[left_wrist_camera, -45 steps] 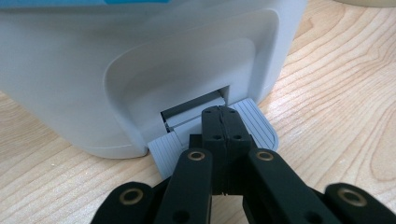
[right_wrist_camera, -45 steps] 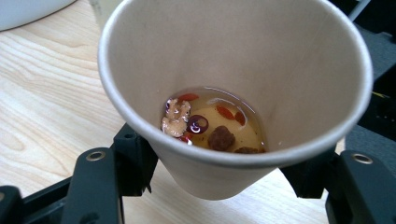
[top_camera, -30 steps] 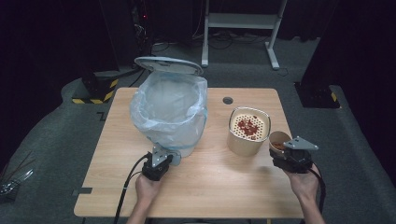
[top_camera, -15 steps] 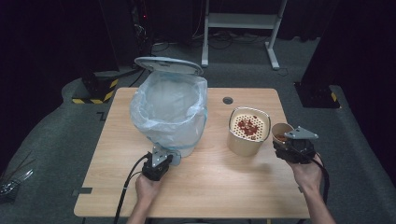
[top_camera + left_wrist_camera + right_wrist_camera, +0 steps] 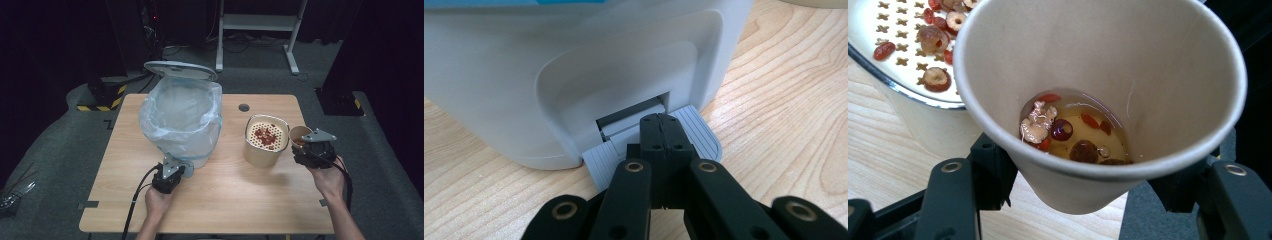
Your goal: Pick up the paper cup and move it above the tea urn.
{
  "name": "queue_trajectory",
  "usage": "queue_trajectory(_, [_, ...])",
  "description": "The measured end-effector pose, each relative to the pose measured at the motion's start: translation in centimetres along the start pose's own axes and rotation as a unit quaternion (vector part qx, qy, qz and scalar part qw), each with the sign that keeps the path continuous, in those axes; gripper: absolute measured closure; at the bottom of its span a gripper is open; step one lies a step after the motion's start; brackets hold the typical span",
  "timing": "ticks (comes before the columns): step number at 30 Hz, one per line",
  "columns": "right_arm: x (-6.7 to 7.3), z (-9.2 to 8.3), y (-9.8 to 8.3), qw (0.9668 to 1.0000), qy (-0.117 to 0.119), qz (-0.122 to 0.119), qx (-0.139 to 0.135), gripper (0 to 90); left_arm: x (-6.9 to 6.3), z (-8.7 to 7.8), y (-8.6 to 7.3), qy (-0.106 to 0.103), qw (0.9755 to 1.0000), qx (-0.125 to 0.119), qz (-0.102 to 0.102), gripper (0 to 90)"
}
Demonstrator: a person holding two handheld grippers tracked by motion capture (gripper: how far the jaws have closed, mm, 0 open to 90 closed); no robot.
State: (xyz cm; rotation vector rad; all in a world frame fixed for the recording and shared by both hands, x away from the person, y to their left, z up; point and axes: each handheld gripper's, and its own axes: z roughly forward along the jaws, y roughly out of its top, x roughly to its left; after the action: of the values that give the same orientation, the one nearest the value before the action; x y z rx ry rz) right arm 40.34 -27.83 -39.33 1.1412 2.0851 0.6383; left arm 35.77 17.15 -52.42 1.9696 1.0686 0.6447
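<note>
Jaws grip paper cup (image 5: 1108,75): tea, berries; strainer pot (image 5: 266,140) holds berries

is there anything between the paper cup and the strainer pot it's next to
Nothing visible stands between them. The paper cup, gripped by the right gripper, hangs right beside the strainer pot, whose perforated top lies open with a few fruit pieces on it. The lined bin stands off to the other side.

Tilted paper cup (image 5: 1098,100), fruit tea inside
</note>
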Motion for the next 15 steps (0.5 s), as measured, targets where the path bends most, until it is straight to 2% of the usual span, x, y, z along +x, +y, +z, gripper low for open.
queue_trajectory(13, [0.0, 0.3, 1.5, 0.9988, -0.024, -0.039, 0.018, 36.6, 0.0, 0.0, 0.0, 0.0, 1.0, 0.0, -0.003, 90.0])
queue_trajectory(15, [0.0, 0.4, 1.7, 0.9982, -0.029, -0.048, 0.021, 36.6, 0.1, 0.0, 0.0, 0.0, 1.0, 0.002, 0.002, 90.0])
